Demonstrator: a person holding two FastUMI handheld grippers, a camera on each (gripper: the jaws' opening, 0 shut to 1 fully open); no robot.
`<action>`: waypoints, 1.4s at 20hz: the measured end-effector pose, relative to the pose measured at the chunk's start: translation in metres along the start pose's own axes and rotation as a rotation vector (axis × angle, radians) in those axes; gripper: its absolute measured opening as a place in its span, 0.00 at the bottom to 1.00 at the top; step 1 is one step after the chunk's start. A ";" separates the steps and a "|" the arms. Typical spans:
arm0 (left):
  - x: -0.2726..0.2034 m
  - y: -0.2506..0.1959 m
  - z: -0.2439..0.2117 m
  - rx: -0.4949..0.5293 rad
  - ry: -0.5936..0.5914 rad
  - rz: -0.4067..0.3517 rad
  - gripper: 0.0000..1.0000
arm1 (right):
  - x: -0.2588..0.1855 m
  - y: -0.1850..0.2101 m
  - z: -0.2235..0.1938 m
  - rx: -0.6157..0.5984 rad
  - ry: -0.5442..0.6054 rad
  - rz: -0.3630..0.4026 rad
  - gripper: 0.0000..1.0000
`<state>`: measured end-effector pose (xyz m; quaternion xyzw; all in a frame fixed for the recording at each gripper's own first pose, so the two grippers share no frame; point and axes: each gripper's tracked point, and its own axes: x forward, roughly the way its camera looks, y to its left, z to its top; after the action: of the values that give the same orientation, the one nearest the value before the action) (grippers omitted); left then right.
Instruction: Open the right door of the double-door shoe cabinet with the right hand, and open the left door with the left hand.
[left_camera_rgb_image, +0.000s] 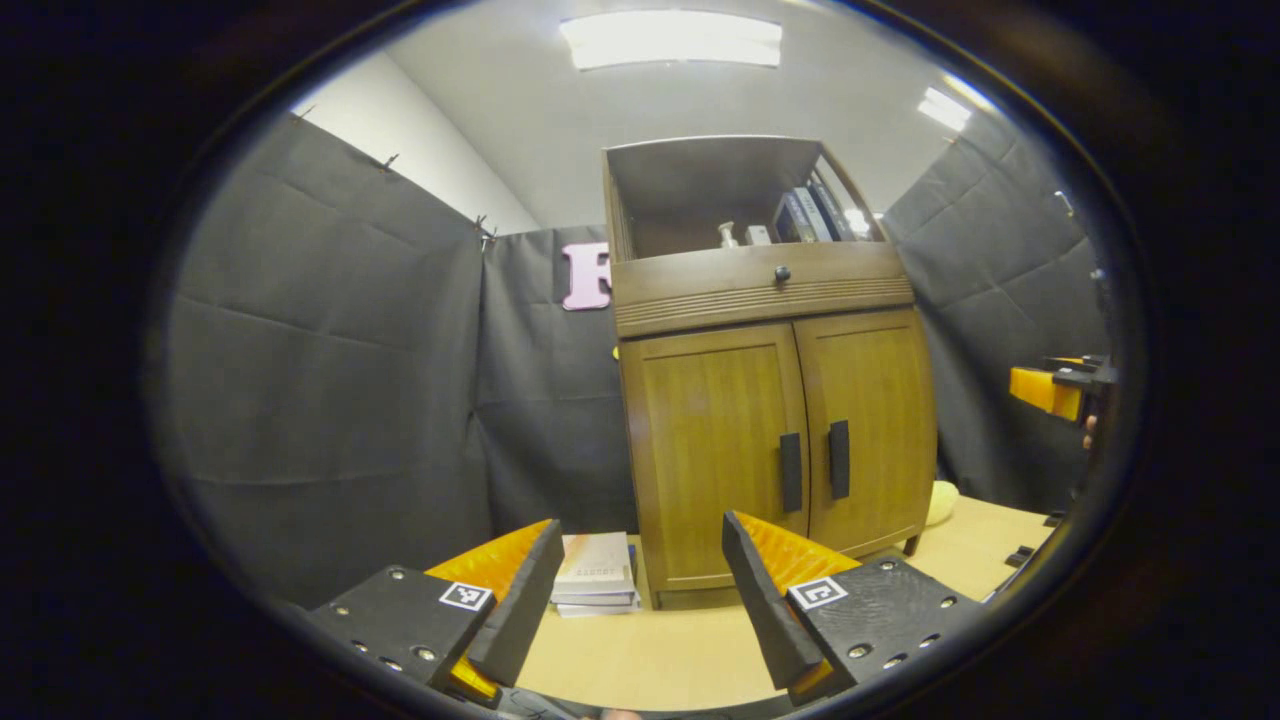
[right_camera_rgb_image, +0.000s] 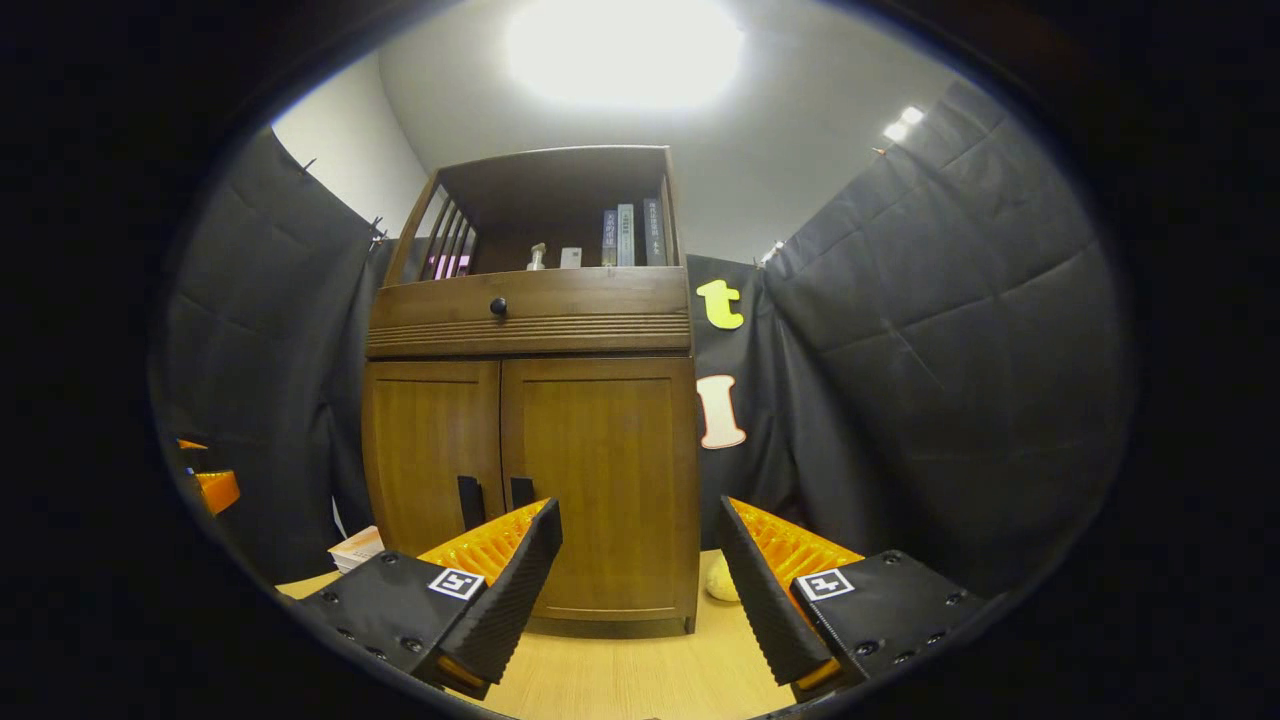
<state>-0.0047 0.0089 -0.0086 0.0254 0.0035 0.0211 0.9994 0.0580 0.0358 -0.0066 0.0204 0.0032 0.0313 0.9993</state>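
Observation:
A brown wooden shoe cabinet stands ahead with both doors closed. Its left door and right door each carry a black vertical handle, the left handle and the right handle, at the centre seam. My left gripper is open, well short of the cabinet and low in front of the left door. In the right gripper view the cabinet shows with its right door straight ahead, and my right gripper is open and some way off it. The right gripper also shows at the far right of the left gripper view.
Above the doors are a drawer with a black knob and an open shelf holding books. A stack of books lies on the wooden floor left of the cabinet. A pale yellow object lies at its right side. Black cloth walls surround the booth.

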 end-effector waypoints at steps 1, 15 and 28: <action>-0.004 0.003 0.000 0.005 -0.001 0.005 0.92 | 0.007 0.004 -0.001 0.007 -0.001 0.009 0.98; -0.026 0.024 -0.005 0.027 0.029 0.101 0.92 | 0.109 0.057 -0.012 0.040 0.004 0.115 0.97; -0.042 0.054 -0.009 0.061 0.064 0.242 0.92 | 0.178 0.109 -0.075 0.011 0.086 0.190 0.97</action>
<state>-0.0486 0.0613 -0.0146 0.0551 0.0327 0.1421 0.9878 0.2283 0.1584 -0.0783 0.0248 0.0444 0.1265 0.9907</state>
